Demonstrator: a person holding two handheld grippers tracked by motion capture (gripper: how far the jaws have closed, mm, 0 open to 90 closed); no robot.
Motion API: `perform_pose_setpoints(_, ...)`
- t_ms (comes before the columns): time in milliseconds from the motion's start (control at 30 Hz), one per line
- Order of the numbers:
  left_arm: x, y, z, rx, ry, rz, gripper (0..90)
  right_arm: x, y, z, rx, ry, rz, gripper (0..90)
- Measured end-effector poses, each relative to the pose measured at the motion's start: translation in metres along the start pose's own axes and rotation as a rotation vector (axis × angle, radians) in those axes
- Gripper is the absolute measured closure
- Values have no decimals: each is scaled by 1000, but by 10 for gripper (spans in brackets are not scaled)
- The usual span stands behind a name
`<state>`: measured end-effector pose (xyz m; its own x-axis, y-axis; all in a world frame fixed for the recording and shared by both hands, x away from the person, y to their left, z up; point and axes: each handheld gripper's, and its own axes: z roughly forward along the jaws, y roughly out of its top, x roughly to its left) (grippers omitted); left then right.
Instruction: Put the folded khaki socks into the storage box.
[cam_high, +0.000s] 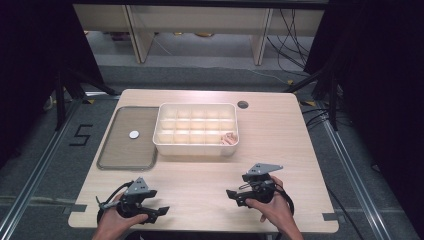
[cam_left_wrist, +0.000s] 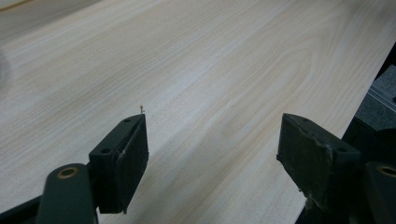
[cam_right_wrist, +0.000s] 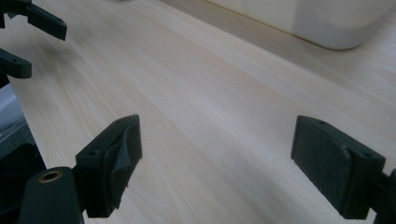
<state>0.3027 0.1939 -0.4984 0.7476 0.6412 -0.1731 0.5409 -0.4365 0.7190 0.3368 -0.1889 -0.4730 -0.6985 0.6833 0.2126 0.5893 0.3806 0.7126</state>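
Work looks barely begun: left gripper (cam_high: 159, 212) and right gripper (cam_high: 235, 195) hover wide open and empty above the table's (cam_high: 200, 175) near edge, well apart from the white divided box (cam_high: 196, 129), one pinkish item (cam_high: 229, 139) inside.

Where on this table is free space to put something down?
Bare wood lies between the white divided box and both grippers, left and right, and right of the box. The left back is crowded: the grey tray touches the box.
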Motion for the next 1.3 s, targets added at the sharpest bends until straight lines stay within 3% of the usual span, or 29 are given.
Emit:
perform_pose_setpoints(133,-1,0,0,-4,7,-13,242,1,-6,0,9,-12,3,174)
perform_pose_setpoints(200,-1,0,0,-3,11,-12,243,2,-10,0,22,9,22,174)
perform_pose_setpoints(367,-1,0,0,-5,6,-15,242,3,-16,0,24,-13,5,174)
perform_pose_setpoints(400,-3,0,1,-23,0,-29,242,4,-18,0,23,-13,10,173)
perform_pose_setpoints(433,-2,0,1,-22,-1,-22,242,4,-19,0,21,0,5,174)
perform_pose_setpoints(833,-2,0,1,2,-1,-6,242,12,-33,-2,40,-34,-12,173)
perform_pose_setpoints(867,-3,-1,2,-7,-3,-20,242,13,-35,-3,43,-38,-7,173)
perform_pose_setpoints(1100,-4,-1,4,-23,-10,-18,241,16,-42,-3,52,-34,-13,162)
perform_pose_setpoints(1233,-4,-1,3,-12,-7,-13,241,18,-46,-2,28,-49,-4,160)
perform_pose_setpoints(1300,-2,0,2,13,-8,16,241,17,-45,-4,47,-48,-6,161)
